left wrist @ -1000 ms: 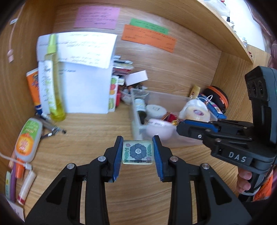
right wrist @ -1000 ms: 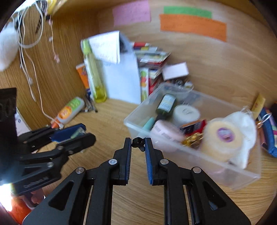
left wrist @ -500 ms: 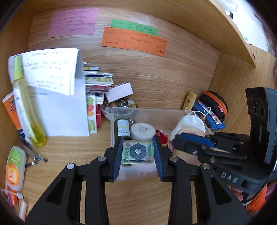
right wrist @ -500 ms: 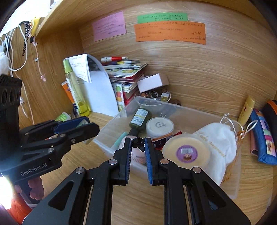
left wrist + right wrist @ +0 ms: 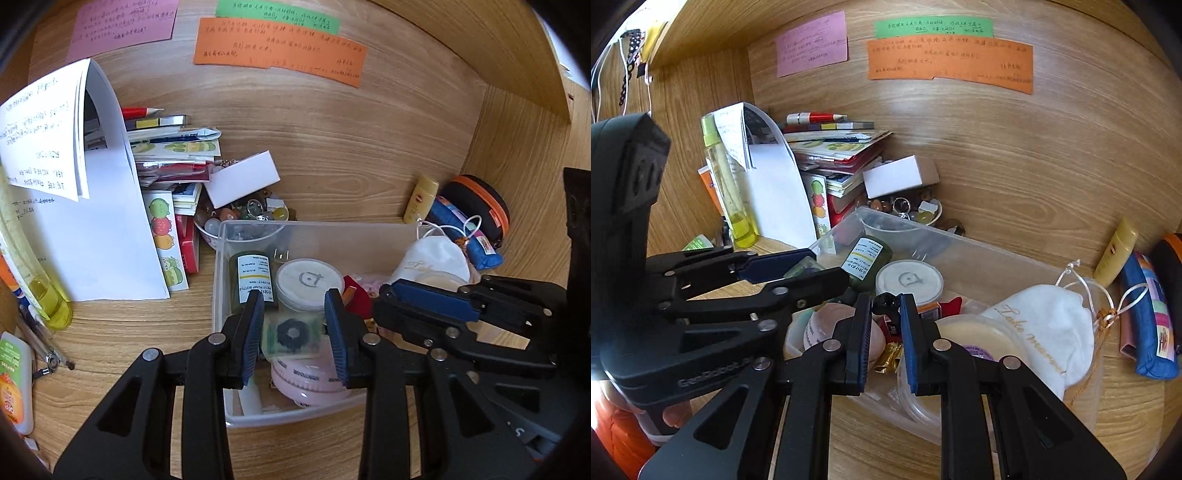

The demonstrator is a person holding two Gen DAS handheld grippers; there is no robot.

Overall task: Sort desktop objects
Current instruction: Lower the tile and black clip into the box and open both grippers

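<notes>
My left hand-held gripper (image 5: 294,325) is spread wide over the clear plastic box (image 5: 221,295); its blue ribbed pads do not touch the tile (image 5: 291,334), a flat, square, glossy thing with a dark flower on it; the tile lies in the box on top of a round pink jar (image 5: 310,380). My right hand-held gripper (image 5: 885,314) pinches a small black clip (image 5: 884,301) over the same box. Beside the tile stand a dark green bottle (image 5: 251,277) with a paper label and a round white tub (image 5: 308,282) with a smooth lid; a soft white pouch (image 5: 1049,328) with a string sits at the far end. The box rests on a wooden table (image 5: 122,332) with a wavy grain; a tall yellow bottle (image 5: 40,291) stands to the left by folded white paper (image 5: 96,236).
</notes>
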